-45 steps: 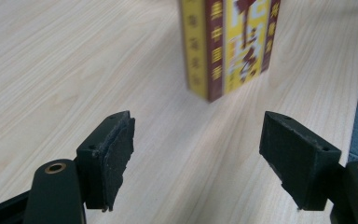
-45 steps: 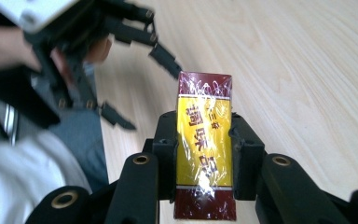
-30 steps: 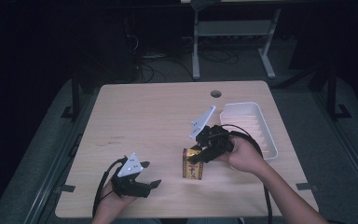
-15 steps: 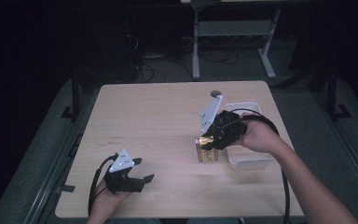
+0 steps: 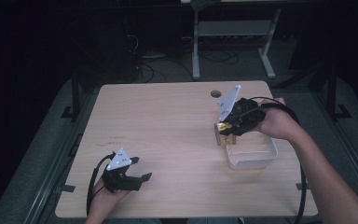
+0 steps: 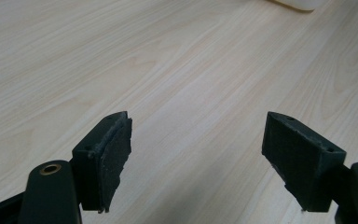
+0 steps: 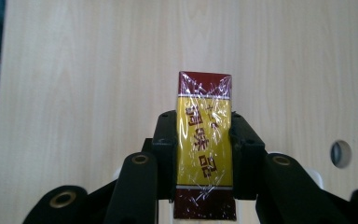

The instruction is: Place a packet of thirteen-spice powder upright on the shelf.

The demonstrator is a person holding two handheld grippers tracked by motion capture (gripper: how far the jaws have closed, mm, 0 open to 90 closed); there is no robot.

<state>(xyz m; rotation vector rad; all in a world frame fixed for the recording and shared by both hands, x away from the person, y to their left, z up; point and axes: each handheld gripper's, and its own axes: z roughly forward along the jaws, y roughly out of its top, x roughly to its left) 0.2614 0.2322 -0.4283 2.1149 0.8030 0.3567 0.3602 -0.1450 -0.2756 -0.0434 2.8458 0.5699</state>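
The right gripper [image 7: 204,154] clamps a yellow-and-maroon wrapped box [image 7: 204,140]; its slick film may slip before the white tray [image 5: 251,156] at centre right. The left gripper [image 6: 198,154], jaws just widening, holds nothing.

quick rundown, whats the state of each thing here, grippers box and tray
right gripper: shut on the box, held above the table
box: yellow and dark red, wrapped in clear film, clamped by its sides between the jaws
left gripper: open, nothing between the jaws, low over bare wood; jaws have just been opening
tray: white, upright on the table, nothing seen inside
table: light wood, one round hole near the far edge
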